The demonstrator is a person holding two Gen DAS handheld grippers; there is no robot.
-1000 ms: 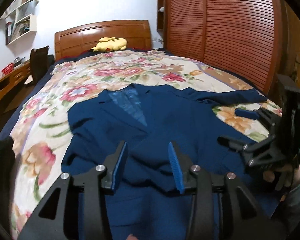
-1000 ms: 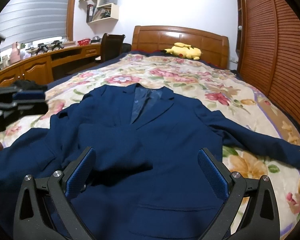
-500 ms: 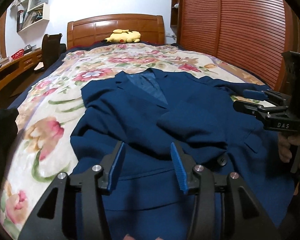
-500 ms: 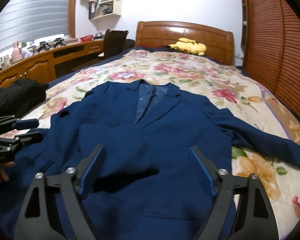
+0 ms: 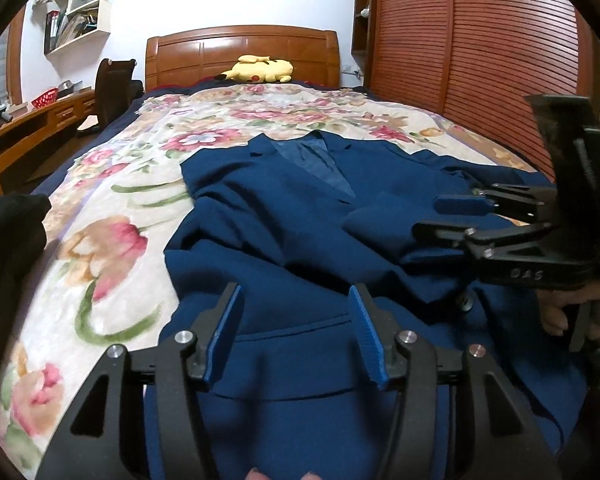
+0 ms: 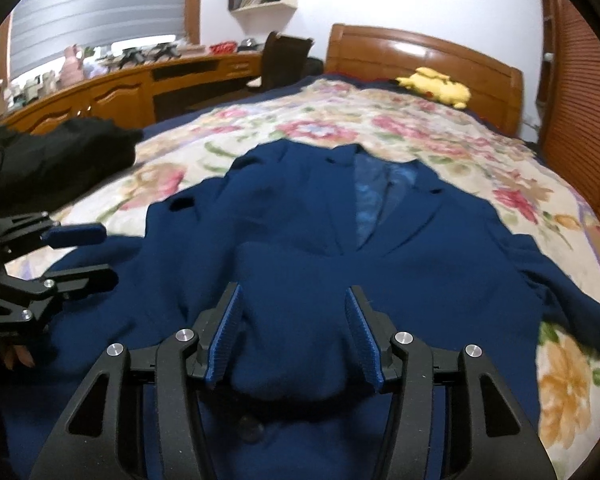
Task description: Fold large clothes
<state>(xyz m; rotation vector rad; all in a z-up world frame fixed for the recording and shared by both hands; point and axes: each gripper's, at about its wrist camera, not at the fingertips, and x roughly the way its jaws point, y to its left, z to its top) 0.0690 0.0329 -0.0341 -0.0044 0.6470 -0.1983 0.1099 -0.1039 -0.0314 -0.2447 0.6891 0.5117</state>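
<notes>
Navy-blue suit jacket (image 5: 284,232) lies front-up on the floral bedspread (image 5: 112,240), collar toward the wooden headboard (image 5: 240,52), with one sleeve folded across its chest and the other stretched out over the flowers on the wardrobe side. The left gripper (image 5: 296,332) hangs over the jacket's lower front panel near its left edge; its jaws have just been opening and stand about half apart, only flat cloth showing under the gap. The right gripper (image 6: 294,336) sits over the folded sleeve end at the jacket's middle; its jaws have just been closing to a middling gap, the bunched sleeve cuff lying between the blue pads (image 6: 224,336), though whether they press on it I cannot tell. A yellow plush toy (image 5: 260,70) rests at the headboard. Dark black clothing (image 6: 56,156) is heaped at the bed's desk-side edge.
</notes>
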